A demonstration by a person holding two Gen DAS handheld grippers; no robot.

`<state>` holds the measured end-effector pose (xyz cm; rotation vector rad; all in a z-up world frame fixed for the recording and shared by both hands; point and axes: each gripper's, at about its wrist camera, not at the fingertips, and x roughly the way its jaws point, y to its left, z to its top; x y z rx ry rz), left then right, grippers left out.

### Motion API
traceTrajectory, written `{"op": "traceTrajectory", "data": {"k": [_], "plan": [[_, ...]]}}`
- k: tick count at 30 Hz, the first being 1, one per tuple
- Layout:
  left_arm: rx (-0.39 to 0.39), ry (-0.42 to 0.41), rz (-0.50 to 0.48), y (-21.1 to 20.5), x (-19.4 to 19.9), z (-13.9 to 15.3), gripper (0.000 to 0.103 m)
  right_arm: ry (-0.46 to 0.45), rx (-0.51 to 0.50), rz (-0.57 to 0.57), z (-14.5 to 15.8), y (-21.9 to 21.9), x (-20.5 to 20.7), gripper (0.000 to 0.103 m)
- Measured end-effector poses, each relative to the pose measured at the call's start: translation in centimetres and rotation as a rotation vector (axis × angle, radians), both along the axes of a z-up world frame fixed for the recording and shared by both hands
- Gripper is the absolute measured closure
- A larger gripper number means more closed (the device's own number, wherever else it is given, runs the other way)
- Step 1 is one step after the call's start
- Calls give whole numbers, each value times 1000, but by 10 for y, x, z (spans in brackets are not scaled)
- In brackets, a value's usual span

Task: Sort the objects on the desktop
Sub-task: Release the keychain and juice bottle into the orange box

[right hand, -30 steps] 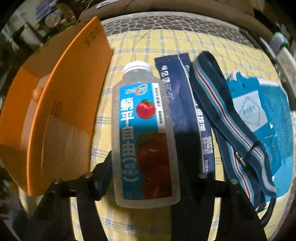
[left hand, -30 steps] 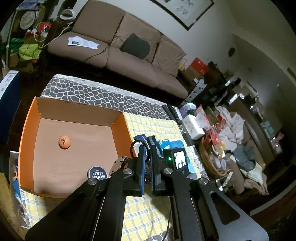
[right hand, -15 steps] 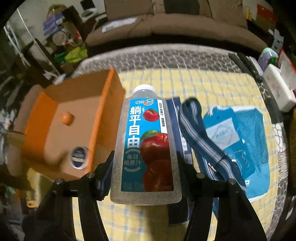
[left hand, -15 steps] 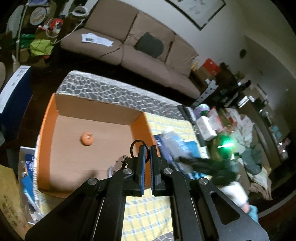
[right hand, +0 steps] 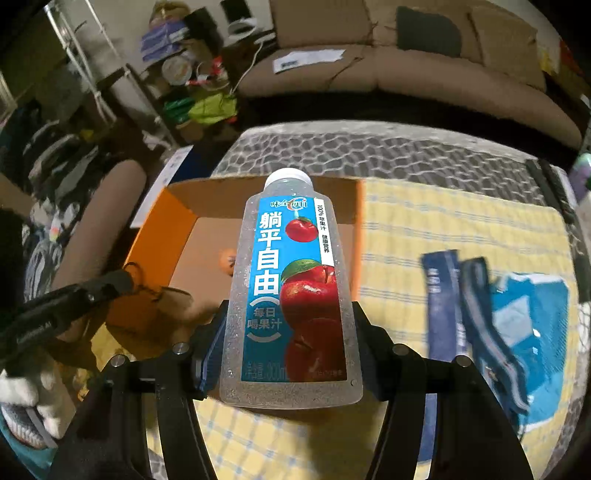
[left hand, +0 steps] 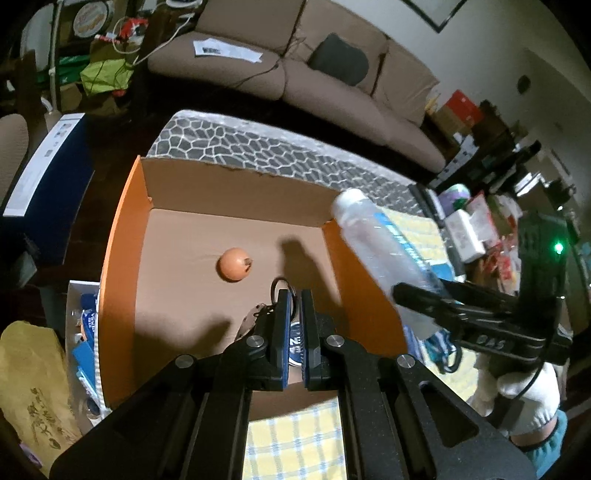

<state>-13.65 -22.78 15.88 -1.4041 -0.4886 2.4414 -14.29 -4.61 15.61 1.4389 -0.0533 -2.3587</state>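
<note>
place: home living room | evidence: brown sofa (left hand: 332, 74), framed picture (left hand: 436, 14), cluttered shelves (right hand: 177, 55)

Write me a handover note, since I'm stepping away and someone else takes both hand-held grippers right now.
Left hand-held gripper: shut on a key ring, above the orange cardboard box.
Right hand-held gripper: shut on the apple juice bottle, held in the air by the box's right wall.
Done: orange ball and round tin lie in the box.
Left: drop keys and bottle in; then the dark blue packet, striped strap and blue mesh pouch on the yellow checked cloth.
</note>
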Motion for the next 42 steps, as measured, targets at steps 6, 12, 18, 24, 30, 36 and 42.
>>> {"op": "traceTrajectory", "data": {"k": [6,12,18,24,30,36,42], "plan": [[-6,-21,-15,1,-15,-17,99,-52,67,28,-40,-35,-24,41],[16,-45,-13,-7,-21,-32,99,-91,194,59,-71,-58,-47,42],[24,-64,-6,-17,-22,-41,99,-116,287,66,-91,-64,-58,41],[13,-74,-2,-19,-20,-45,99,-99,357,85,-97,-70,-56,41],[-1,-86,-8,-18,-17,-49,99,-87,351,73,-93,-67,-54,41],[2,-103,-1,-18,-16,-53,98,-80,355,51,-86,-58,-50,37],[-4,-101,-9,-15,-11,-50,94,-59,342,46,-73,-55,-44,37]]}}
